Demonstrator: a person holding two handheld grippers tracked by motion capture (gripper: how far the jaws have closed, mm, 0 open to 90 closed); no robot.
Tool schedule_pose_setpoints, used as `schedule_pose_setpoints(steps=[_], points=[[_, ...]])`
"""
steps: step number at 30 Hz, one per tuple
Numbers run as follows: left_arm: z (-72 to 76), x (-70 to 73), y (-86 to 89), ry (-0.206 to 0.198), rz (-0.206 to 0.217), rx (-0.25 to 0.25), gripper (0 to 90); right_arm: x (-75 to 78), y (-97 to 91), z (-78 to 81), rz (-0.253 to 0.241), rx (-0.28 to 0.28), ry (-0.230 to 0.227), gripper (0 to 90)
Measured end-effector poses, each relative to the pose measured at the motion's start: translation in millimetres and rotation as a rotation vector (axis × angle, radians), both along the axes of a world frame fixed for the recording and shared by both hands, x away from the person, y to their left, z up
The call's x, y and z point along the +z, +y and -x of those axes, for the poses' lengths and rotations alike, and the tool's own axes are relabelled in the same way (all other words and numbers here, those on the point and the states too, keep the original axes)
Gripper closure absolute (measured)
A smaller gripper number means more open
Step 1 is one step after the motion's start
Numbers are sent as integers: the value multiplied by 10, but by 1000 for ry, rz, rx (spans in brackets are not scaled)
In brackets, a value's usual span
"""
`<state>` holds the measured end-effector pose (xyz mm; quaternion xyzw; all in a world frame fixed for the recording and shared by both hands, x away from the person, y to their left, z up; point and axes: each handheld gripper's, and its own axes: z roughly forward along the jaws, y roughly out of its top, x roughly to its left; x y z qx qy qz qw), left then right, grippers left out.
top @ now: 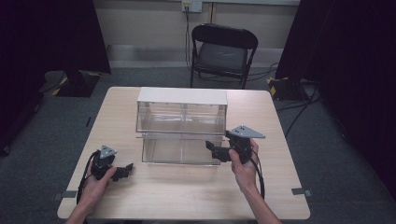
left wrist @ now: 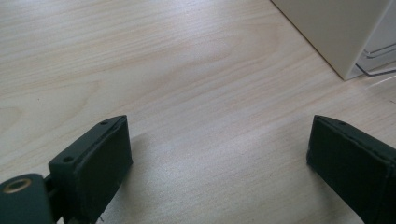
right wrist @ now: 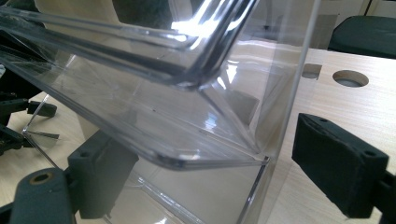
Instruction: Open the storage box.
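A clear plastic drawer cabinet (top: 181, 123) with a white top stands mid-table. Its lower clear drawer (top: 180, 150) juts out toward me. My right gripper (top: 212, 150) is open at that drawer's right front corner. In the right gripper view the right gripper (right wrist: 210, 163) straddles the clear drawer (right wrist: 154, 107): the left jaw shows through the plastic, the right jaw is outside it. My left gripper (top: 127, 170) rests low on the table at front left, open and holding nothing. The left gripper (left wrist: 219, 158) has bare wood between its jaws, with the cabinet's white side (left wrist: 336, 32) ahead.
A black folding chair (top: 223, 51) stands beyond the far table edge. A round hole (right wrist: 350, 78) is cut in the wooden table (top: 187, 196). Dark curtains hang at both sides. Cables trail on the floor at the right.
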<state>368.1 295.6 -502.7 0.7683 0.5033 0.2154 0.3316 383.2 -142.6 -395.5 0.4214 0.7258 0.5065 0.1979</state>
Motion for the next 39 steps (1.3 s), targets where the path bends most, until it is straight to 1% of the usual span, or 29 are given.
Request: schedule_pose_setpoints(steps=[39], points=[[0, -1, -1, 0, 2, 0, 60, 3, 3, -4, -5, 5, 7, 137]])
